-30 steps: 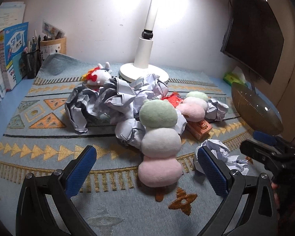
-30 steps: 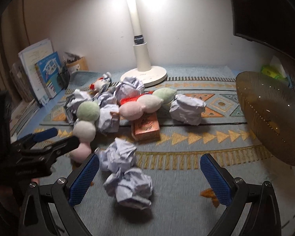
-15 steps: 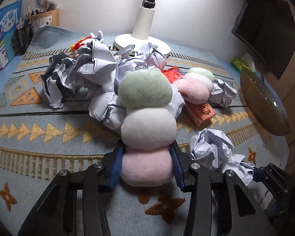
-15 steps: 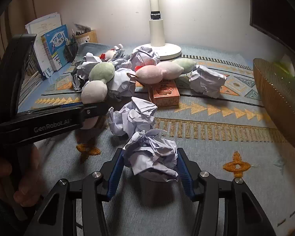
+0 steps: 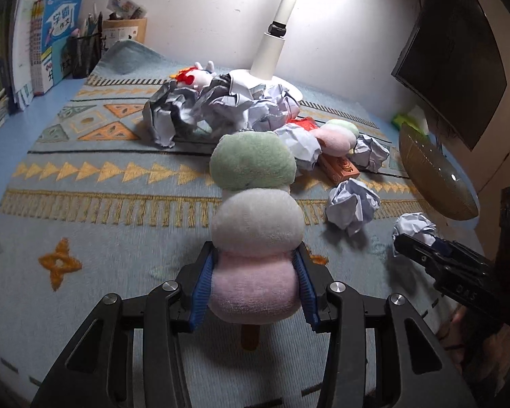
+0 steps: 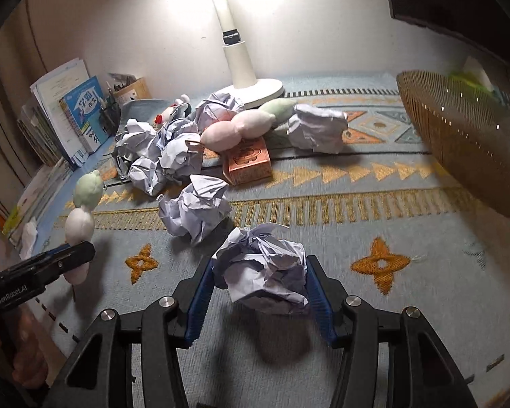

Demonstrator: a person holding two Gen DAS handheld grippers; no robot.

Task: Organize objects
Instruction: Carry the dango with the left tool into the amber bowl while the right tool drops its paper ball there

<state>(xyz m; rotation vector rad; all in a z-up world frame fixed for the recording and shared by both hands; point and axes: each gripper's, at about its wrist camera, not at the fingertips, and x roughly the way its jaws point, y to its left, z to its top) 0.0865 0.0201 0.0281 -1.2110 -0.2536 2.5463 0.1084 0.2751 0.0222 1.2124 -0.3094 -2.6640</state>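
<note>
My left gripper (image 5: 253,287) is shut on the pink bottom ball of a plush dango skewer (image 5: 255,224), with white and green balls above it, lifted off the rug. It also shows in the right wrist view (image 6: 81,217). My right gripper (image 6: 260,289) is shut on a crumpled paper ball (image 6: 263,268), held above the rug; it shows in the left wrist view (image 5: 414,227). Another paper ball (image 6: 193,207) lies just ahead. A pile of crumpled paper (image 5: 217,105), a second dango plush (image 6: 244,124) and an orange box (image 6: 250,163) lie further back.
A woven basket (image 6: 465,139) stands at the right, seen also in the left wrist view (image 5: 431,176). A white lamp base (image 6: 251,88) stands at the back. Books (image 5: 51,40) and a pen holder (image 5: 85,51) line the left. A monitor (image 5: 455,57) hangs at the right. A small plush toy (image 5: 197,76) lies behind the paper.
Both grippers went from open to shut, the left on the dango plush, the right on a paper ball. Both have since lifted their loads off the rug and drawn back.
</note>
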